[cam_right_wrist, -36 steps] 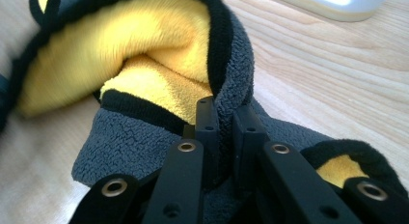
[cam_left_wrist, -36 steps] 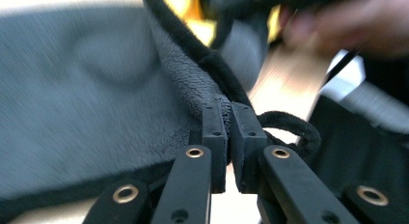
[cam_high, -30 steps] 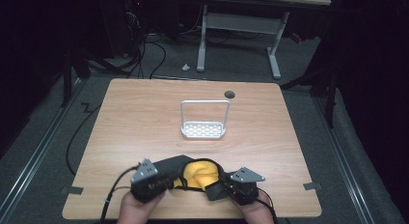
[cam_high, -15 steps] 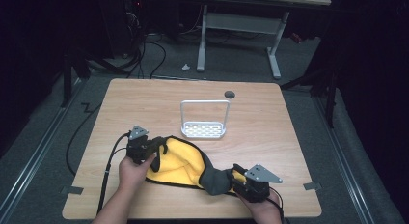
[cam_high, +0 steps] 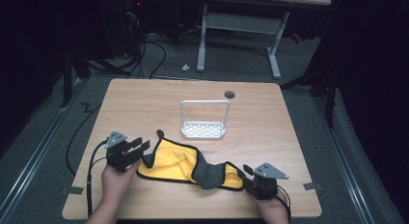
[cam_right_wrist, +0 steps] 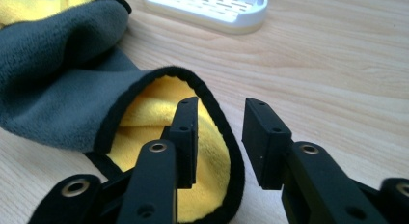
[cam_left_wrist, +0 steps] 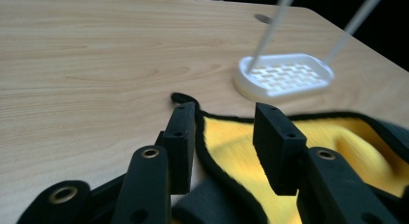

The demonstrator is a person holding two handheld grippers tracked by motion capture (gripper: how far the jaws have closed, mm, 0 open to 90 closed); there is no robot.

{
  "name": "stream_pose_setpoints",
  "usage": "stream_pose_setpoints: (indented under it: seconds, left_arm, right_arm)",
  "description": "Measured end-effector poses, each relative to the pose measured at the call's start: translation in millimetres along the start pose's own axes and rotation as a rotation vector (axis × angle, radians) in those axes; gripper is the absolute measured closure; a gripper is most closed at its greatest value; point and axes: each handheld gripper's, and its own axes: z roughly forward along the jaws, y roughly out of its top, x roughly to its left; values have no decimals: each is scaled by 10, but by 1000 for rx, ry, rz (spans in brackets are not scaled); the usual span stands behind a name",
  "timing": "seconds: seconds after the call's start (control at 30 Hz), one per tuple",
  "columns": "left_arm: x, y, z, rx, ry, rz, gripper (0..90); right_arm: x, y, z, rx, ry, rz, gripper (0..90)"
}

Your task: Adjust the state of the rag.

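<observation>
The cloth (cam_high: 185,163) lies spread across the lower centre of the table (cam_high: 144,103). The left gripper (cam_high: 140,146), jaws just opened and spread, sits at its left edge. The right gripper (cam_high: 247,169), jaws just narrowed but apart, straddles its right hem, unpinched.

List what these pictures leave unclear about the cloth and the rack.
- Cloth: the grey fold hides its middle in the high view; its left end is cut off in the right gripper view.
- Rack: blurred in the left gripper view, handle cut off at the top.
- Dark spot on the table: too small to identify.
</observation>
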Motion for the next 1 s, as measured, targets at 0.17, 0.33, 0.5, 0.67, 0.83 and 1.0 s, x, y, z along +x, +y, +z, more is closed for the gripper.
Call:
stream_pose_setpoints:
  seconds: [0.17,0.33,0.5,0.67,0.83,1.0]
  left_arm:
    - [-315,-337,0,119,-172,69,705]
    - [-511,-522,275,258,-190,123,735]
    - [-604,-541,338,309,-174,171,729]
    - [-820,-657,176,347,-244,183,735]
    - [-827,-639,167,300,-232,182,716]
    - [-745,-616,244,289,-215,157,688]
  right_arm:
    - [43,-43,40,46,5,-21,770]
    - [119,-107,136,153,-45,-64,834]
    - [95,-168,60,185,-65,-67,838]
    - [73,-272,-103,185,-74,-42,820]
    - [140,-166,-190,83,-43,-29,740]
    - [348,-61,-201,1,42,-50,638]
